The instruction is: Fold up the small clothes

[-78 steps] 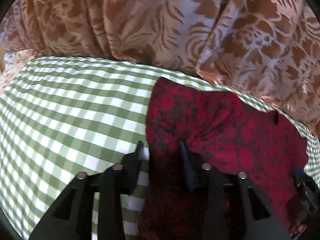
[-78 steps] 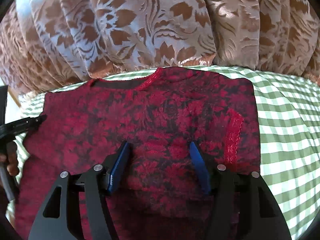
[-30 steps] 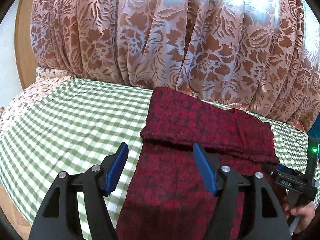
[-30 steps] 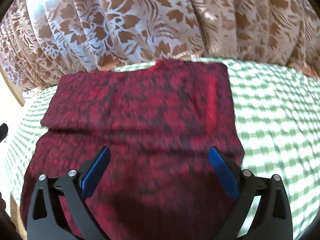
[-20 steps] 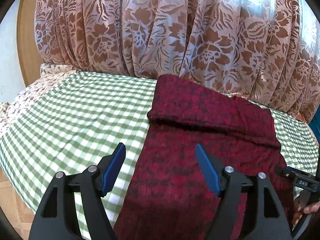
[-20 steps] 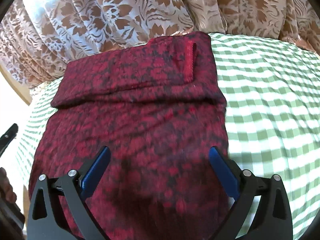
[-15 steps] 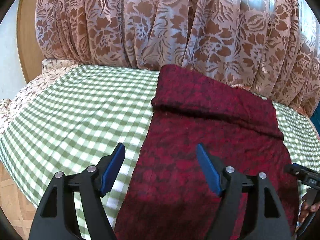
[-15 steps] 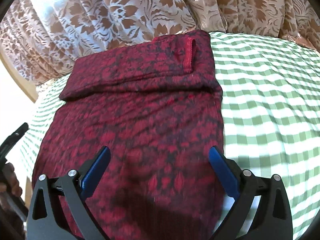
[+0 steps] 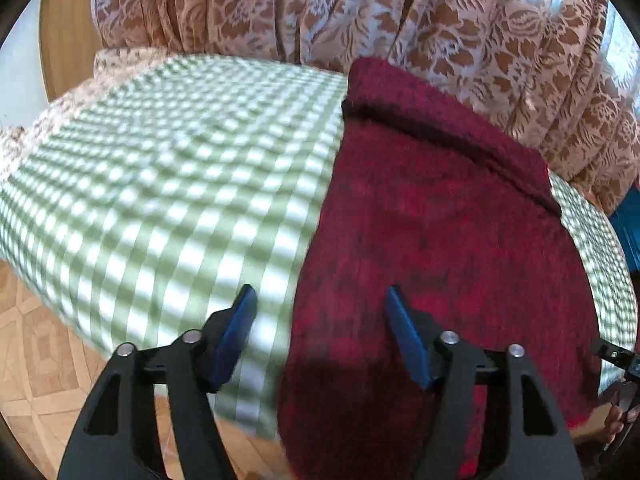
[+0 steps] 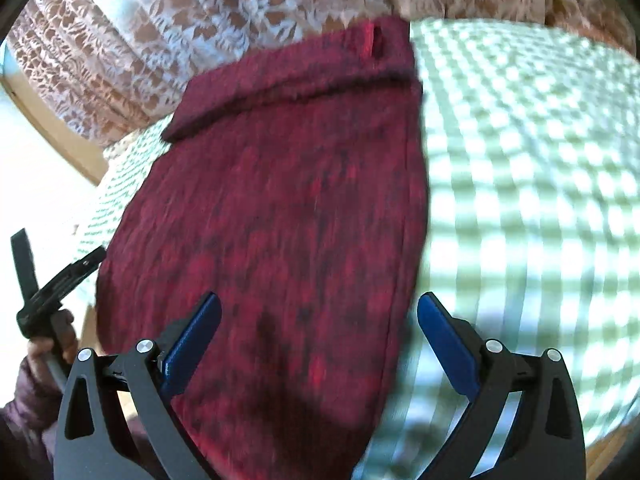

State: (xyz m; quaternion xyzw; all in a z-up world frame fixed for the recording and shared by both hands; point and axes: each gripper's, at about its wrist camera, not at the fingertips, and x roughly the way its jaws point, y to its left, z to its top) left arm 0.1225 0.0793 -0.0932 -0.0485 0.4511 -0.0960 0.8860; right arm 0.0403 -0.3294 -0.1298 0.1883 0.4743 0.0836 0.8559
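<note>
Red garment point(image 9: 448, 240) lies flat on the green checked cloth point(image 9: 168, 184), its far end already folded back by the curtain point(image 9: 360, 12). Looks like the second fold is up next. Left gripper point(image 9: 318, 330) and right gripper point(image 10: 318, 344) hover over its near hem, jaws closing, nothing pinched; they need to drop and grab both corners.

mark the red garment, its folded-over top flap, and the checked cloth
garment point(image 9: 460, 240), left wrist view, flat middle of the body
flap point(image 10: 288, 76), right wrist view, middle of the folded-over band at the far end
checked cloth point(image 9: 192, 168), left wrist view, bare area left of the garment
</note>
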